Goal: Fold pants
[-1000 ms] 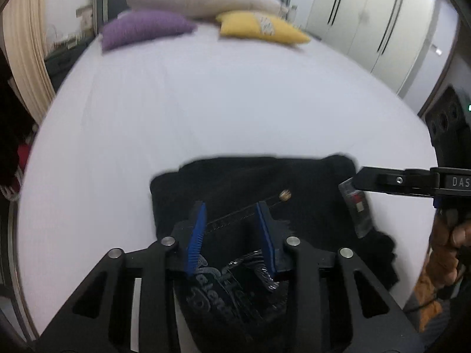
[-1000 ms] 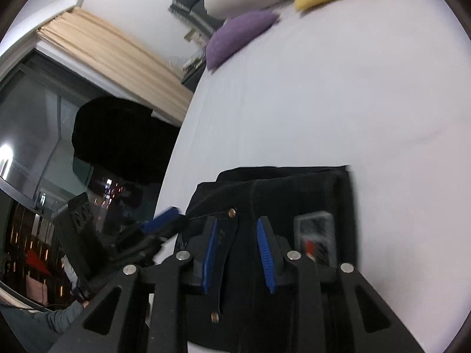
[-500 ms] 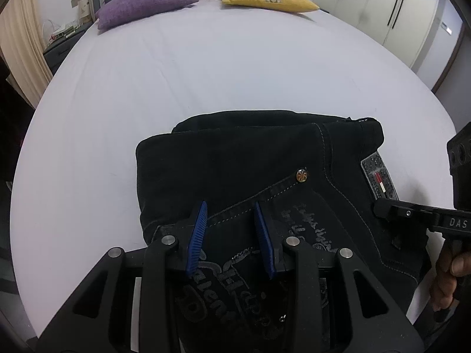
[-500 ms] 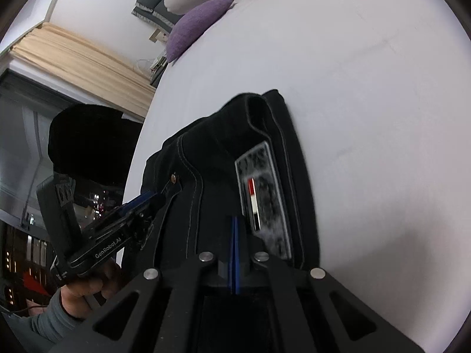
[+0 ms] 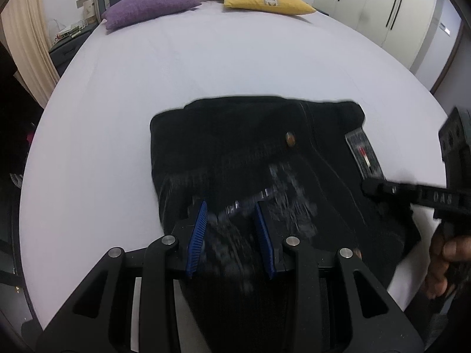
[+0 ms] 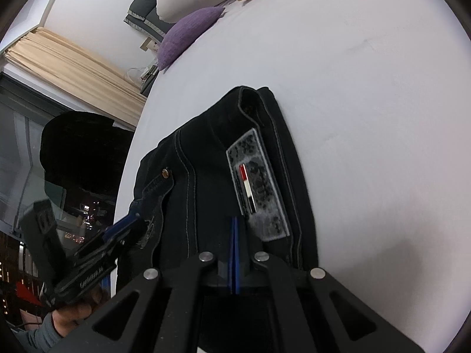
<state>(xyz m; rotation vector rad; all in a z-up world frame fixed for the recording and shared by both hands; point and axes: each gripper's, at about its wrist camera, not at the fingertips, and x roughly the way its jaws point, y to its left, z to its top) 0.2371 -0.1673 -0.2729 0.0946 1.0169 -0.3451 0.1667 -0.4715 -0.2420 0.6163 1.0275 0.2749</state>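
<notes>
The left gripper (image 5: 232, 235) hovers with its blue pads spread apart over the near edge of the folded black denim pants (image 5: 235, 147). The right gripper (image 6: 235, 253), pads pressed together with no cloth visibly between them, sits at the waistband beside the grey brand patch (image 6: 257, 188). The pants lie on the white bed (image 5: 206, 58), well short of the purple cushion (image 5: 147, 7) and yellow cushion (image 5: 265, 0).

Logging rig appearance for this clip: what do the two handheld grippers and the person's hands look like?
Both the left gripper and right gripper have black linkage frames, silver pivot bolts and ribbed blue pads. The handles carry pale lettering. The left hand shows a grey sleeve; the right hand is bare.
</notes>
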